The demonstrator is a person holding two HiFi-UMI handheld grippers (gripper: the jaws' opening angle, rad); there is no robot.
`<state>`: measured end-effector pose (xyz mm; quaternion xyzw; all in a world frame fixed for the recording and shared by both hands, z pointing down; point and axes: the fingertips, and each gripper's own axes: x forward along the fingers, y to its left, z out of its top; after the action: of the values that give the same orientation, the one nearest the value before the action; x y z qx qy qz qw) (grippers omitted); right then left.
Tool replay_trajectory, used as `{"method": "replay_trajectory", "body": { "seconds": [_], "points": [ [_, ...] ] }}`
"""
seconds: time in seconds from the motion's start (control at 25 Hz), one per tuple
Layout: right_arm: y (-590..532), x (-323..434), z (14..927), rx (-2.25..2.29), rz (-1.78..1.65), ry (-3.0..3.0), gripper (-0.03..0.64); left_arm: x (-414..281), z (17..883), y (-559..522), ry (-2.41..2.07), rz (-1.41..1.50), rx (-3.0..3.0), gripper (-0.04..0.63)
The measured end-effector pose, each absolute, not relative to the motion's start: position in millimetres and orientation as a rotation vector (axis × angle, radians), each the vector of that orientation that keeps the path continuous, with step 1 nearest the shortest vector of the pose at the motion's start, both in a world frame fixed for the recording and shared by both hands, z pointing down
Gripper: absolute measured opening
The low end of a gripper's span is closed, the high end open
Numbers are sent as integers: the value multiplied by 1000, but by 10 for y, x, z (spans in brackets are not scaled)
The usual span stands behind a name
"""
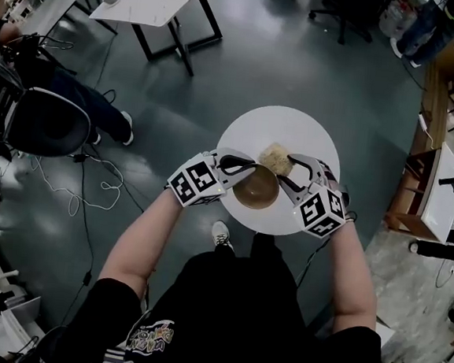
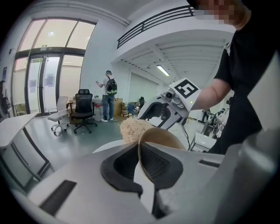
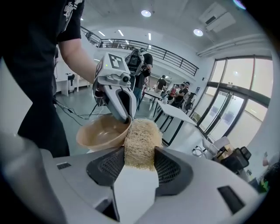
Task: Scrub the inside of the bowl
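In the head view the bowl (image 1: 256,187) is over the 6 o'clock part of the round table (image 1: 295,127), with the loofah scrubber (image 1: 276,159) just beside its rim at 1 o'clock. The left gripper (image 1: 236,167) clasps the rim at the bowl's 10 o'clock, and the right gripper (image 1: 290,166), at 2 o'clock, has the loofah scrubber between its jaws. A rectangular table (image 1: 152,0) stands well apart at the round table's 11 o'clock.

Most of the bowl (image 2: 164,136) behind the left tongs (image 2: 140,153).
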<state>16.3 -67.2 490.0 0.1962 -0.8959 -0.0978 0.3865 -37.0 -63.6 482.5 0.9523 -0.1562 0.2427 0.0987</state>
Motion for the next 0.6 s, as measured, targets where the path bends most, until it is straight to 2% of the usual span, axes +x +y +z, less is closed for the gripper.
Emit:
{"method": "replay_trajectory", "body": {
  "seconds": [0.6],
  "points": [
    [-756, 485, 5022, 671, -30, -2266, 219, -717, 4833, -1243, -825, 479, 2588, 20]
  ]
}}
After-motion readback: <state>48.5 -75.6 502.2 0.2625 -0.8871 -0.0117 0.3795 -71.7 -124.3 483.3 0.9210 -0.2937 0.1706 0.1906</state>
